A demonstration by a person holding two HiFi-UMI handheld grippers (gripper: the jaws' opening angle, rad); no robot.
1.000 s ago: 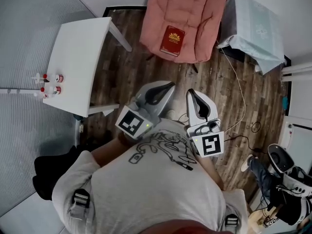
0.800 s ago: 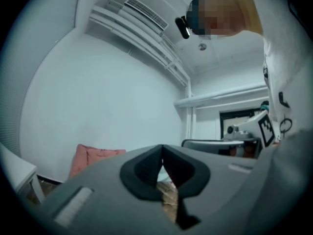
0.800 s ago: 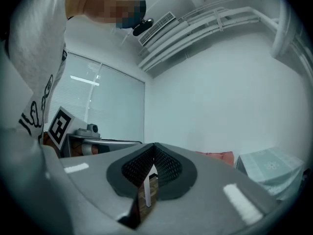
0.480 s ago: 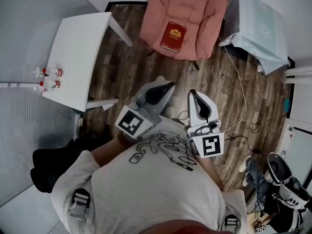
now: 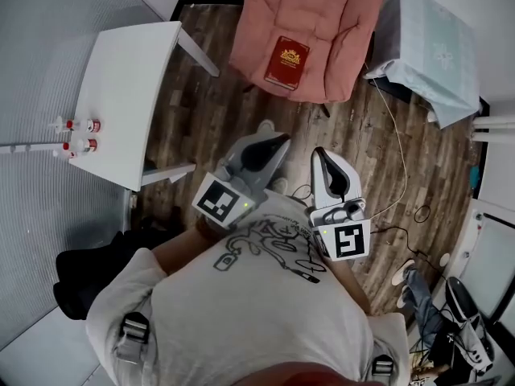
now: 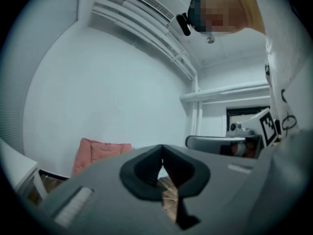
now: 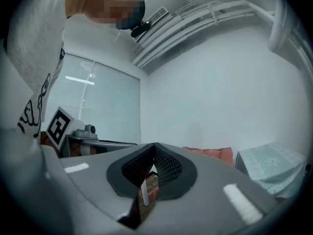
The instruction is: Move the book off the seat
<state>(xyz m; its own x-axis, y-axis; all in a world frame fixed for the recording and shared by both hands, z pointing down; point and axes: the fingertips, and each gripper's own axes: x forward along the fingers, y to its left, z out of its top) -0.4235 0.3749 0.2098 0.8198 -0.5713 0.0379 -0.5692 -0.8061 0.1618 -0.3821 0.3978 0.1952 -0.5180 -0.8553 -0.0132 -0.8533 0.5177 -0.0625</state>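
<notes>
Fingers of the left gripper are pressed together with nothing between them. The right gripper has its fingers closed the same way, also empty. Both grippers are held side by side close against the person's printed shirt, above the wooden floor, with their tips pointing away toward the pink chair at the far side.

One red book with a gold emblem lies flat on the chair's seat, close to its near edge and well apart from both grippers.

One white table stands to the left. At its left edge is a cluster of small bottles with red parts, apparently four in two rows of two. They are too small to tell what is in them.

Just right of the chair is one piece of furniture under a pale patterned cloth. One thin cable trails across the floor from there toward the near right. Another person's leg shows in that corner.
</notes>
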